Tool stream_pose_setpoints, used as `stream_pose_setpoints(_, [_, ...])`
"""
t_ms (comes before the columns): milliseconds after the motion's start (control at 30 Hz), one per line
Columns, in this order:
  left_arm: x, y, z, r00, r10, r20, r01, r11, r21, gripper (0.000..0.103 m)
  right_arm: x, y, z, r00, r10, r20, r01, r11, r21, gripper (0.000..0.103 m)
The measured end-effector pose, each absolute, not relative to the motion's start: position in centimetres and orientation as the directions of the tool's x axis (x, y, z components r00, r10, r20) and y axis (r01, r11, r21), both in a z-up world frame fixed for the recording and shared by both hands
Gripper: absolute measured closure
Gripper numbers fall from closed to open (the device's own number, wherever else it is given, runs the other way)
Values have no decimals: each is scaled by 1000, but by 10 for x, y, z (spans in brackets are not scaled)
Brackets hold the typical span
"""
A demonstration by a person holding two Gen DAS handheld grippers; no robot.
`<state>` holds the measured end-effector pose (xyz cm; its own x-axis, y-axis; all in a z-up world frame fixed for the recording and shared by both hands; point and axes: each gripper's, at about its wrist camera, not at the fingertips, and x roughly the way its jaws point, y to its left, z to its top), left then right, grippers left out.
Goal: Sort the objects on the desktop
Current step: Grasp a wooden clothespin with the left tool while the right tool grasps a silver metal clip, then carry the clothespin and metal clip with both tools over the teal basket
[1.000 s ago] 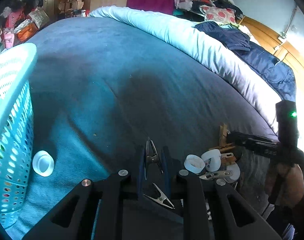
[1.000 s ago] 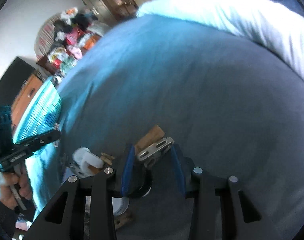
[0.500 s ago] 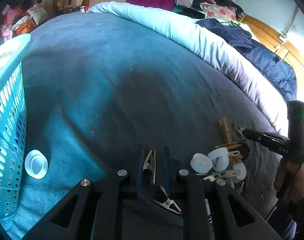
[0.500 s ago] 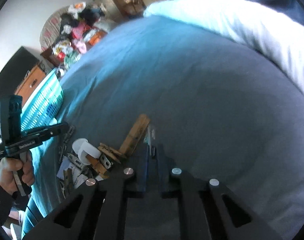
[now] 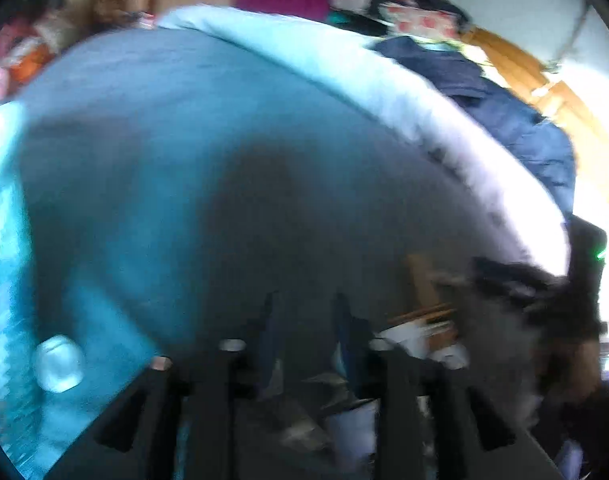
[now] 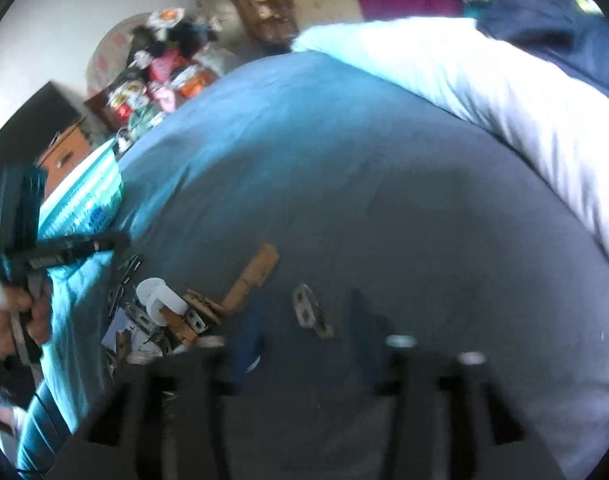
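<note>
In the right wrist view, a small metal clip point(image 6: 310, 314) lies on the blue-grey bedspread point(image 6: 384, 180) between the tips of my right gripper point(image 6: 306, 336). Its jaws are opening and the pads stand clear of the clip. To the left sits a pile of wooden clothespins, clips and white caps point(image 6: 164, 312), with one long wooden clothespin point(image 6: 256, 276) at its edge. The left wrist view is blurred. There, my left gripper point(image 5: 306, 320) has its jaws opening, and a blurred metal clip point(image 5: 328, 392) shows low between the fingers. I cannot tell whether they touch it.
A teal plastic basket point(image 5: 0, 280) stands at the left with a loose white cap point(image 5: 58, 362) beside it. A rolled pale quilt point(image 5: 344, 72) and a dark blue jacket point(image 5: 504, 120) lie along the far side. A hand point(image 6: 20, 320) holds the left gripper.
Both grippers were shut on metal clips half a second ago. Both pairs of jaws now stand apart. The right one's clip lies on the bedspread. The left view has shifted and blurred.
</note>
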<state>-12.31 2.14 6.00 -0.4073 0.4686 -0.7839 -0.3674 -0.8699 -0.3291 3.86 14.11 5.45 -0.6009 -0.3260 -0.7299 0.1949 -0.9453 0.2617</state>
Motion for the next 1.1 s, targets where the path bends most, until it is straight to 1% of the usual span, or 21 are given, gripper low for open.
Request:
stream_pose_setpoints(67, [-131, 45, 62, -380, 491, -784, -399, -852, -340, 59, 31, 135, 47, -563, -320, -762, 235, -946, 223, 52])
stream_pose_setpoints(100, [-135, 62, 62, -363, 496, -789, -426, -841, -333, 59, 28, 133, 43, -546, -325, -772, 249, -943, 221, 58])
stream_pose_setpoints(133, [-138, 77, 60, -347, 497, -796, -448, -833, -325, 59, 26, 131, 38, -524, -328, -786, 266, -940, 215, 79])
stream_pose_setpoints(167, [-141, 93, 55, -335, 485, -808, -462, -832, -308, 59, 26, 130, 34, -515, -312, -798, 273, -943, 193, 87])
stream_pose_setpoints(333, [-142, 129, 30, -287, 443, -849, -466, -839, -280, 59, 38, 140, 40, -569, -264, -779, 232, -960, 156, 89])
stream_pose_setpoints(433, [-136, 142, 26, -284, 432, -856, -478, -838, -264, 59, 51, 154, 46, -600, -244, -762, 182, -969, 168, 89])
stream_pose_setpoints(467, [-134, 146, 24, -287, 424, -859, -482, -839, -253, 57, 54, 158, 44, -600, -242, -762, 167, -970, 177, 89])
stream_pose_setpoints(567, [-131, 154, 20, -312, 393, -865, -492, -846, -207, 58, 59, 167, 35, -596, -231, -769, 119, -973, 200, 89])
stream_pose_setpoints(633, [-130, 157, 21, -330, 375, -867, -494, -851, -180, 85, 60, 169, 37, -606, -223, -763, 104, -974, 202, 89])
stream_pose_setpoints(667, [-129, 158, 24, -338, 370, -865, -493, -853, -172, 87, 61, 169, 39, -613, -219, -759, 98, -975, 202, 89])
stream_pose_setpoints(767, [-125, 154, 41, -380, 380, -843, -492, -855, -164, 87, 63, 170, 50, -636, -214, -741, 89, -975, 205, 89])
stream_pose_setpoints(900, [-119, 148, 80, -457, 382, -803, -494, -860, -128, 87, 64, 171, 73, -672, -190, -716, 72, -979, 193, 89])
stream_pose_setpoints(1100, [-106, 109, 142, -592, 342, -729, -433, -899, -69, 87, 64, 164, 120, -724, -154, -672, 49, -984, 173, 89])
